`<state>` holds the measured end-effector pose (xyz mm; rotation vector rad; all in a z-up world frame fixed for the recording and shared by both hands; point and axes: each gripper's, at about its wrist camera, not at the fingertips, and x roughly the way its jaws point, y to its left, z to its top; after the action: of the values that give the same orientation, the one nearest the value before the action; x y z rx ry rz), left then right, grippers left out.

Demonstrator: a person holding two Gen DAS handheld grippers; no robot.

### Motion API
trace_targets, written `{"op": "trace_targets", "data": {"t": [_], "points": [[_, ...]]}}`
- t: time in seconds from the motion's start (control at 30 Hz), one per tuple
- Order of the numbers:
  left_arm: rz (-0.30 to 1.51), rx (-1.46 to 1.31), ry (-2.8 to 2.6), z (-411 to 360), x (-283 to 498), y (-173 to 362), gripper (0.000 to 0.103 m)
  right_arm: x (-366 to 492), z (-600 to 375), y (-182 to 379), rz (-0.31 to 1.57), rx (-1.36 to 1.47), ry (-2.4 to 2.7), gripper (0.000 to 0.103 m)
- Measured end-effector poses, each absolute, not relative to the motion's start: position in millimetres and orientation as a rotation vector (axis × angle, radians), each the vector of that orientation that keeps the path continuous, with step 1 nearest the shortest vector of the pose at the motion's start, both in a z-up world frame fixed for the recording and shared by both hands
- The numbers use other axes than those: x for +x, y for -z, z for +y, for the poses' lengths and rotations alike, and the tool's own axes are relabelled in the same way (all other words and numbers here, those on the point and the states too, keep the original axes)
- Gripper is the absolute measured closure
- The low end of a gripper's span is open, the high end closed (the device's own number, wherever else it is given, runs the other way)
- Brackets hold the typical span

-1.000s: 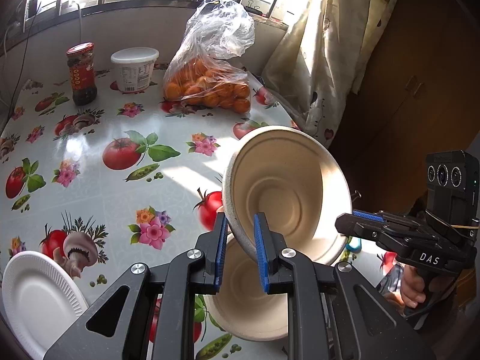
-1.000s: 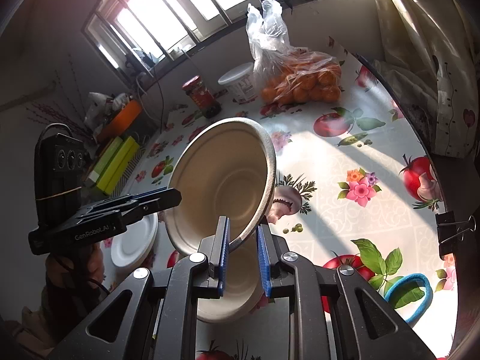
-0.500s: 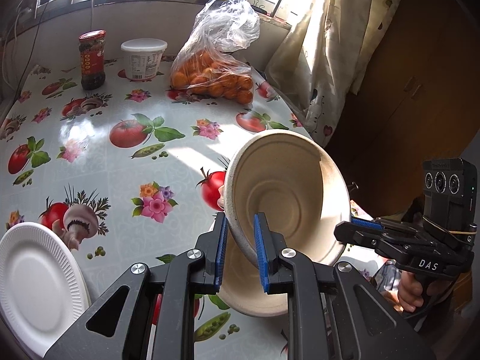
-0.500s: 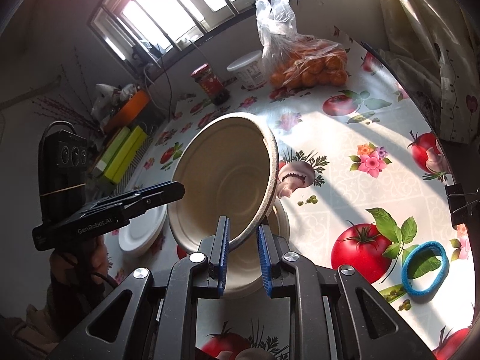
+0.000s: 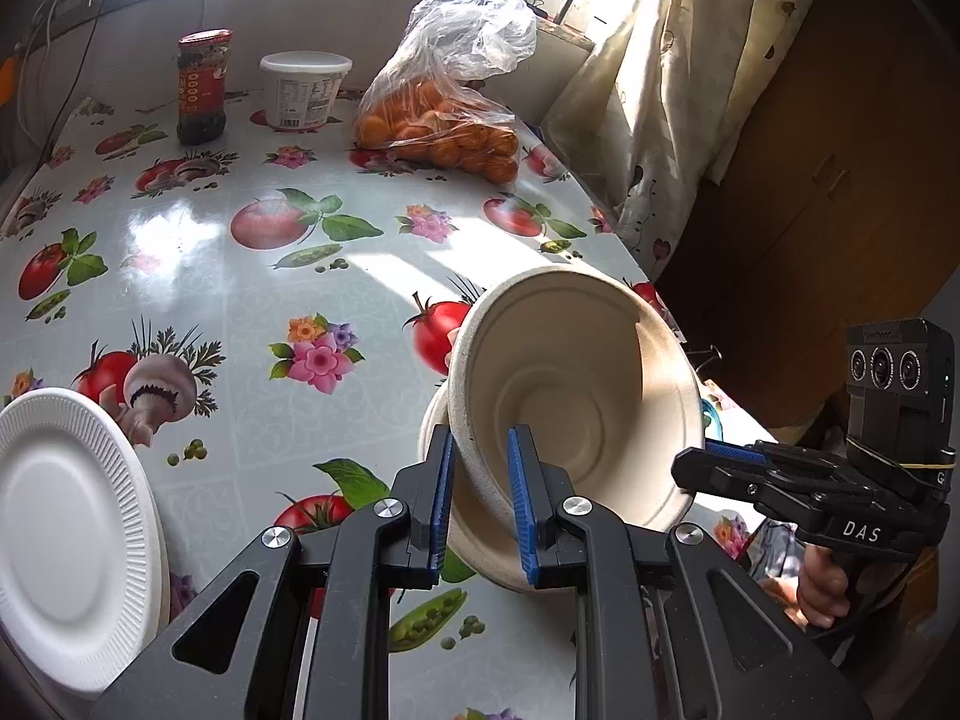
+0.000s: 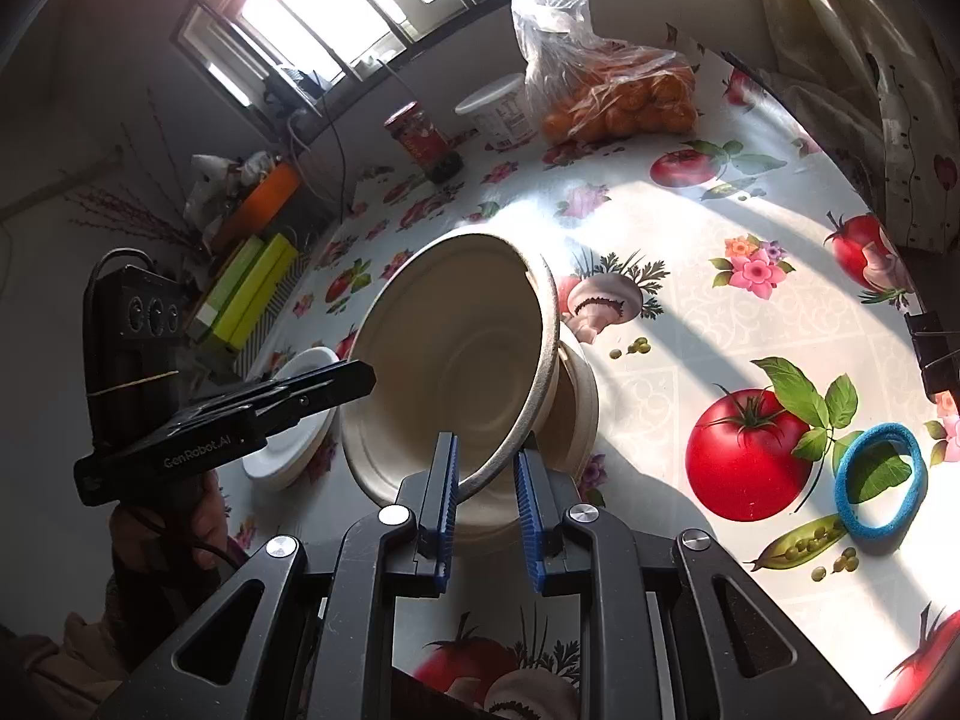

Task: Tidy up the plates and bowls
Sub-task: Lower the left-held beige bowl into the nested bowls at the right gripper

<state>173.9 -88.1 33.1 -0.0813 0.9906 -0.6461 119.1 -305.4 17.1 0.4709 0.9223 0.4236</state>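
A beige paper bowl [image 5: 576,396] hangs tilted just above the flowered table, held by its rim from two sides. My left gripper [image 5: 477,498] is shut on its near rim in the left wrist view. My right gripper [image 6: 486,492] is shut on the opposite rim of the same bowl [image 6: 456,372]. Right under it a second beige bowl [image 6: 579,402] stands on the table; whether the two touch I cannot tell. A stack of white plates [image 5: 66,540] lies at the left. In each view the other gripper shows at the bowl's side, left gripper [image 6: 354,381], right gripper [image 5: 690,468].
At the table's far side stand a dark jar [image 5: 201,90], a white tub [image 5: 305,90] and a bag of oranges [image 5: 444,132]. A blue hair tie [image 6: 879,480] lies at the right. A curtain [image 5: 666,90] hangs past the table edge. Green boxes [image 6: 246,288] sit beyond the table.
Both grippers have sunk with the tilted bowl, which now hangs lower over the second bowl. The jaws have kept their grip.
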Motion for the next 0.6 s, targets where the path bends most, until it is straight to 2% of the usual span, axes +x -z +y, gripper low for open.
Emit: {"op": "trace_targets", "data": {"t": [0.6], "points": [[1.012, -0.084, 0.632, -86.3, 169.7, -22.4, 0.084, 115.8, -303.2, -8.9, 0.948, 0.472, -0.425, 0.083]]}}
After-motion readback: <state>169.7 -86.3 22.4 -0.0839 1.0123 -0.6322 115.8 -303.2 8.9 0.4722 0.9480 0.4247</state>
